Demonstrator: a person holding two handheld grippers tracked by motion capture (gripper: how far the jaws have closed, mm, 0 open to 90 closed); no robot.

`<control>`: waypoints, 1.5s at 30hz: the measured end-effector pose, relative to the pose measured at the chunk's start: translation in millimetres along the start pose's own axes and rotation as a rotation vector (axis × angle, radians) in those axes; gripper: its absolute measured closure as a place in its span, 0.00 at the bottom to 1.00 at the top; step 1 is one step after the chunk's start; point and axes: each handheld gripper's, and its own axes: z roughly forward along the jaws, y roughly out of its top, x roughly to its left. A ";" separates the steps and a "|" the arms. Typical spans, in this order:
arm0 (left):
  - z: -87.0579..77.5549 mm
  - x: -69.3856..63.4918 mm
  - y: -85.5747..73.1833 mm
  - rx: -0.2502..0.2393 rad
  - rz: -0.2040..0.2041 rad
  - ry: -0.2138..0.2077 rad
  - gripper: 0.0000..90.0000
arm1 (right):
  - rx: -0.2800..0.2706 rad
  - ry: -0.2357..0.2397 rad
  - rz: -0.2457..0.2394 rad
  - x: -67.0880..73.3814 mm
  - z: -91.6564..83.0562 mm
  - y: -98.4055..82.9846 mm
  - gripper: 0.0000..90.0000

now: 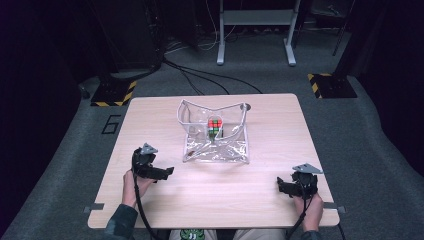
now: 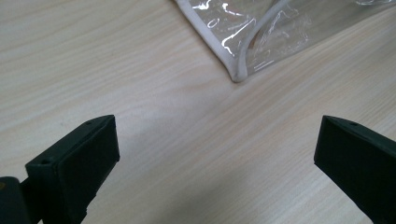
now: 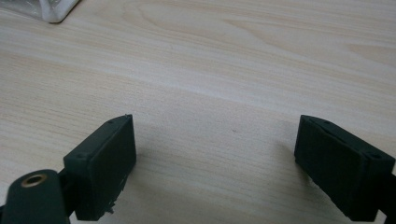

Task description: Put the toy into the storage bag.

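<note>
**Cube bagged, both tongs idle**

The puzzle cube (image 1: 215,127) sits inside the clear bag (image 1: 200,150) at the middle of the frame, its mouth propped open so the cube stays reachable. Left tongs (image 1: 167,172) at lower left and right tongs (image 1: 281,186) at lower right rest spread and empty on the desk (image 1: 150,115), apart from the bag.

Clear white-edged bag (image 1: 215,145), multicoloured cube (image 1: 215,126), pale woodgrain table (image 1: 280,130).
</note>
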 end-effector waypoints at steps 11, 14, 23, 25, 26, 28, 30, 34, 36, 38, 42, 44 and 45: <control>4.3 2.7 -27.0 0.006 -0.029 0.029 0.00 | 0.000 0.000 0.000 0.0 0.0 0.0 0.13; 4.5 4.0 -33.3 0.005 -0.044 0.040 0.00 | 0.000 0.000 0.000 0.0 0.0 0.0 0.13; 3.6 4.0 -51.4 0.009 -0.052 0.067 0.00 | 0.000 0.000 0.001 0.0 0.0 0.0 0.13; 2.2 4.6 -54.8 0.011 -0.052 0.070 0.00 | 0.000 0.000 0.000 0.0 0.0 0.0 0.13; 1.5 4.7 -57.0 0.015 -0.058 0.074 0.00 | 0.000 0.000 0.000 0.0 0.0 0.0 0.13; -0.1 5.5 -60.0 0.013 -0.062 0.074 0.00 | 0.000 0.000 0.001 0.0 0.0 0.0 0.13; -1.5 6.6 -63.4 0.005 -0.064 0.080 0.00 | 0.000 0.000 0.001 0.0 0.0 0.0 0.13; -4.5 9.9 -69.3 -0.002 -0.077 0.082 0.00 | 0.000 0.000 0.000 -0.1 0.1 0.1 0.13; -5.7 10.9 -71.8 -0.009 -0.074 0.092 0.00 | 0.000 0.000 0.001 0.0 0.1 0.1 0.13; -7.1 11.9 -74.6 -0.015 -0.072 0.100 0.00 | 0.000 0.000 0.001 0.0 0.1 0.1 0.13; -8.5 12.9 -78.8 -0.022 -0.055 0.126 0.00 | 0.000 0.000 0.000 0.0 0.1 0.1 0.13; -8.2 12.6 -80.2 -0.034 -0.057 0.124 0.00 | 0.000 0.000 0.000 0.0 0.1 0.1 0.13; -8.1 12.7 -80.7 -0.039 -0.056 0.124 0.00 | 0.000 0.000 0.001 0.0 0.0 0.1 0.13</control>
